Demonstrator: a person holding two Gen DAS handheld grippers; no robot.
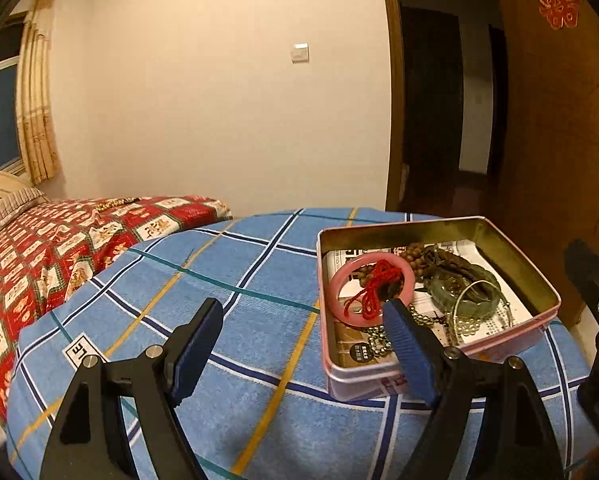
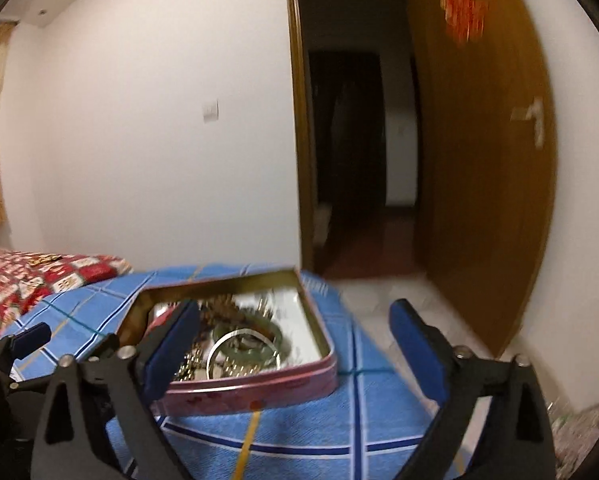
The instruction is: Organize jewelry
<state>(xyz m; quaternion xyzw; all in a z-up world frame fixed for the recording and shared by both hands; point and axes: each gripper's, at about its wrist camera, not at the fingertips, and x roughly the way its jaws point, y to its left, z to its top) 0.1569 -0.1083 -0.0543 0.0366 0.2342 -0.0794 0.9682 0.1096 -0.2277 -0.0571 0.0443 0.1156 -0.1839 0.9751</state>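
Observation:
A pink tin box (image 1: 431,376) stands open on a blue checked cloth (image 1: 235,320). It holds a pink bangle (image 1: 339,276) with a red cord (image 1: 373,284), brown wooden beads (image 1: 415,256), a green jade bangle (image 1: 451,292), a thin metal bangle (image 1: 479,284) and a beaded chain (image 1: 379,340). My left gripper (image 1: 303,312) is open and empty, just left of the box at its near side. My right gripper (image 2: 295,312) is open and empty above the box's (image 2: 259,392) right end. The jade bangle (image 2: 277,330) and the metal bangle (image 2: 235,336) show there, blurred.
A bed with a red patterned cover (image 1: 59,248) lies to the left. A brown door (image 1: 559,120) stands open on the right beside a dark doorway (image 1: 439,120). The cloth drops off at the right toward a pale floor (image 2: 399,300).

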